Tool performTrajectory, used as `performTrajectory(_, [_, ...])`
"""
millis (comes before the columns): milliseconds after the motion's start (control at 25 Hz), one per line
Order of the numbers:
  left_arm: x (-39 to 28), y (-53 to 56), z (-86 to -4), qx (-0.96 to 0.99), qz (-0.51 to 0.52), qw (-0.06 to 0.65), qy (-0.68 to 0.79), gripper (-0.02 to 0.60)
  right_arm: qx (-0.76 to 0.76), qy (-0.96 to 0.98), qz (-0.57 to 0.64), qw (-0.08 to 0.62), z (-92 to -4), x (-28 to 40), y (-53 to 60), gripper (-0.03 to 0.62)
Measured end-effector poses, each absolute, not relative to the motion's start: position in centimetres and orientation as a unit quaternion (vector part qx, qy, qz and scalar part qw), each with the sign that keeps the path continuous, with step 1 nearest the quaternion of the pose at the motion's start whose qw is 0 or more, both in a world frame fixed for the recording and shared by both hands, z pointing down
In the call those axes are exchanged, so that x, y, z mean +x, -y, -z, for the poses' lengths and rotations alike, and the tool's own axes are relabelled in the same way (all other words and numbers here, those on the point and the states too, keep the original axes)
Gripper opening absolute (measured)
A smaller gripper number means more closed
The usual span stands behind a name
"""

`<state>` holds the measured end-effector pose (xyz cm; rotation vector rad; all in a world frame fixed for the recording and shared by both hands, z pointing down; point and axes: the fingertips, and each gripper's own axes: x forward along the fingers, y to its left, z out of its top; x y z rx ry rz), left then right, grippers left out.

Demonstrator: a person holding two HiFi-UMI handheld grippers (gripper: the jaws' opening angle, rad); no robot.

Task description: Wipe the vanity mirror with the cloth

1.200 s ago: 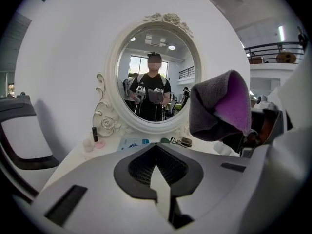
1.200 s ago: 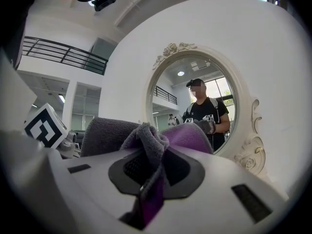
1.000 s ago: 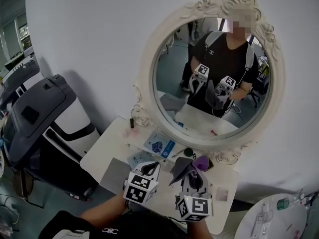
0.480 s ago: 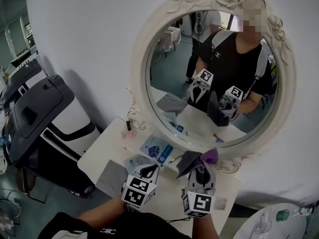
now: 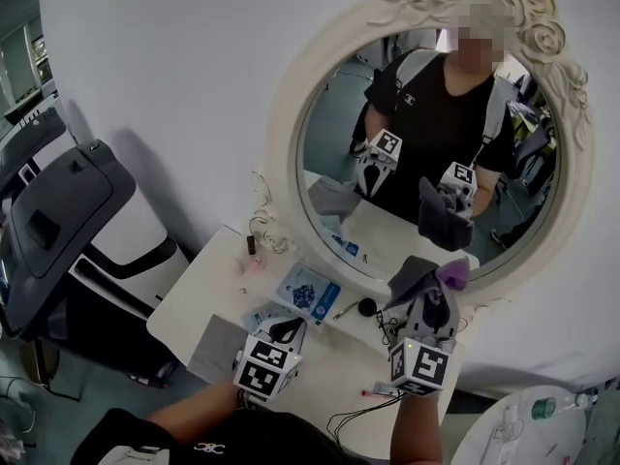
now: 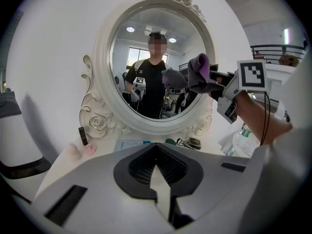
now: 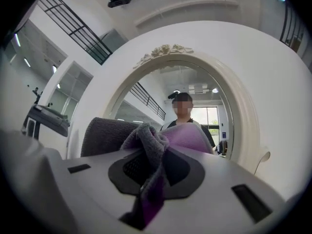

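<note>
Grey-purple cloth (image 5: 418, 275) poised before mirror (image 5: 339, 134).
Right claw (image 5: 434, 303) pinches it, left claw (image 5: 288, 330) closed, empty; next, press onto glass.

- The vanity mirror (image 5: 436, 143) stands at the back of the table (image 5: 194, 303), against the wall.
- The cloth (image 5: 417, 271) sits between the jaws of the right gripper (image 5: 431, 294), close in front of the mirror's lower right rim.
- The left gripper (image 5: 286, 329) is lower and further left, over the table.
- A packet (image 5: 310, 292) lies on the table just under the mirror.
- A big machine (image 5: 68, 221) stands left of the table.
</note>
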<state>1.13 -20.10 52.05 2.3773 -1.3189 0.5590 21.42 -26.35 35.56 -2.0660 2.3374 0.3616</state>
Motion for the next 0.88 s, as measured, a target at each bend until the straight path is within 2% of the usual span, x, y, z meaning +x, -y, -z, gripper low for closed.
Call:
performTrajectory(200, [0.1, 20.8, -51.4, 0.853, -0.176, 0.184, 0.456, -0.002, -0.684, -0.708, -0.170, 0.042, -24.6, 22.8, 27.9, 0.051])
performTrajectory(480, [-1.4, 21.6, -50.7, 0.859, -0.156, 0.175, 0.454, -0.002, -0.677, -0.683, -0.264, 0.075, -8.8, 21.4, 30.5, 0.051])
performTrajectory(880, [-4.0, 24.1, -51.3, 0.847, -0.161, 0.188, 0.470, -0.002, -0.705, -0.624, -0.320, 0.107, -6.0, 20.8, 32.4, 0.051])
